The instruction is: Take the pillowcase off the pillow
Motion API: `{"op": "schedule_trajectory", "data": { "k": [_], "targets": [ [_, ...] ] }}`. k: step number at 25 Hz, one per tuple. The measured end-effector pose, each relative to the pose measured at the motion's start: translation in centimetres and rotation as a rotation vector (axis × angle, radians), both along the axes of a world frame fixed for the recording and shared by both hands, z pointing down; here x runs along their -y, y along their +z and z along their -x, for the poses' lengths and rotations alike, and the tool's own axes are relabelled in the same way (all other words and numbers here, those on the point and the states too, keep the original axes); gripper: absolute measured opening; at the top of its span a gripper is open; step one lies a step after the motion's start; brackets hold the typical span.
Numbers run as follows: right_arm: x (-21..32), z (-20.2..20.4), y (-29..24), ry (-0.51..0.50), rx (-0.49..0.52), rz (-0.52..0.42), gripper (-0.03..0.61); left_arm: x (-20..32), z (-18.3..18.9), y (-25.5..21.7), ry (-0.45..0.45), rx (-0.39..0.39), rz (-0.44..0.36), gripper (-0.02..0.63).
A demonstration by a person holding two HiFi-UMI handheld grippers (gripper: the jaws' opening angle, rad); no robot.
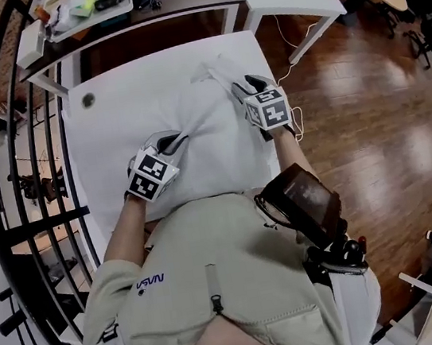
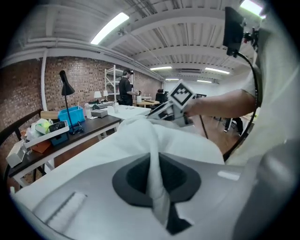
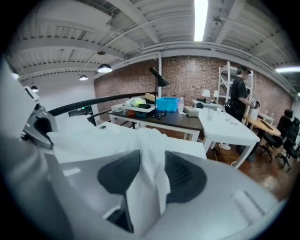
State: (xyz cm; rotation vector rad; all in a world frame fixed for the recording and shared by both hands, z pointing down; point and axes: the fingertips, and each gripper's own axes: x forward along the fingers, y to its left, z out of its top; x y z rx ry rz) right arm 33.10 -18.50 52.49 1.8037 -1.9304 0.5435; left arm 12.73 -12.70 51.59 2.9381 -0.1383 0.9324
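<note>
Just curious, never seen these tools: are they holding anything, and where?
Both hold the pillowcase: the left gripper pinches a fold near its middle, the right gripper a bunch near its far end.

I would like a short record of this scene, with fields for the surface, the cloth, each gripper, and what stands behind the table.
surface: white table
cloth: pillowcase, white, rumpled, lying on the table
left: left gripper shut on a fold of the pillowcase near its middle
right: right gripper shut on bunched pillowcase cloth at the far right
behind: dark desk with a blue bin
</note>
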Motion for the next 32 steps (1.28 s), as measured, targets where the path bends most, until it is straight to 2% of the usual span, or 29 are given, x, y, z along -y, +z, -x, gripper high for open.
{"op": "schedule_trajectory", "data": {
  "k": [1, 3, 7, 9, 11, 14, 15, 16, 17, 19, 21, 24, 29, 32],
  "targets": [
    [0.9, -0.1, 0.5, -0.006, -0.03, 0.01, 0.158, -0.4, 0.4, -0.7, -0.002, -0.026, -0.006, 0.026],
    [1.9, -1.1, 0.7, 0.026, -0.084, 0.001, 0.011, -1.0, 1.1, -2.1, -0.012, -0.073, -0.026, 0.025],
    [2.4, -5.7, 0.2, 0.231, -0.111, -0.028, 0.011, -2.0, 2.7, -4.6, -0.001, -0.142, -0.059, 0.025],
    [1.8, -8.4, 1.3, 0.334, -0.119, 0.016, 0.011, -2.4, 3.3, -5.9, -0.008, -0.178, -0.078, 0.023],
    [0.8, -10.2, 3.8, 0.393, -0.123, 0.105, 0.011, -2.5, 3.8, -6.6, -0.019, -0.201, -0.088, 0.023],
    [-0.9, -9.8, 8.6, 0.342, -0.092, 0.245, 0.014, -2.1, 4.1, -6.5, -0.04, -0.218, -0.077, 0.023],
    [-1.4, -9.0, 9.8, 0.31, -0.065, 0.266, 0.029, -1.8, 4.0, -6.3, -0.049, -0.22, -0.07, 0.023],
    [-1.8, -8.3, 10.5, 0.286, -0.034, 0.267, 0.086, -1.4, 3.8, -5.9, -0.056, -0.22, -0.061, 0.026],
    [-2.3, -7.8, 10.6, 0.273, -0.003, 0.249, 0.135, -0.9, 3.5, -5.3, -0.06, -0.217, -0.053, 0.032],
    [-3.1, -7.2, 9.1, 0.274, 0.044, 0.171, 0.164, 0.2, 2.8, -4.0, -0.066, -0.207, -0.045, 0.049],
    [-4.3, -6.3, 6.3, 0.28, 0.078, 0.071, 0.166, 1.3, 2.3, -2.9, -0.068, -0.193, -0.057, 0.06],
    [-6.5, -2.9, 2.6, 0.235, 0.119, -0.041, 0.166, 2.7, 2.0, -2.4, -0.089, -0.198, -0.068, 0.077],
    [-8.8, 3.6, -0.7, 0.147, 0.13, -0.112, 0.166, 4.2, 2.3, -4.3, -0.149, -0.263, -0.095, 0.081],
    [-9.1, 7.0, -1.6, 0.101, 0.097, -0.12, 0.181, 4.6, 4.8, -4.9, -0.23, -0.279, -0.104, 0.097]
  ]
}}
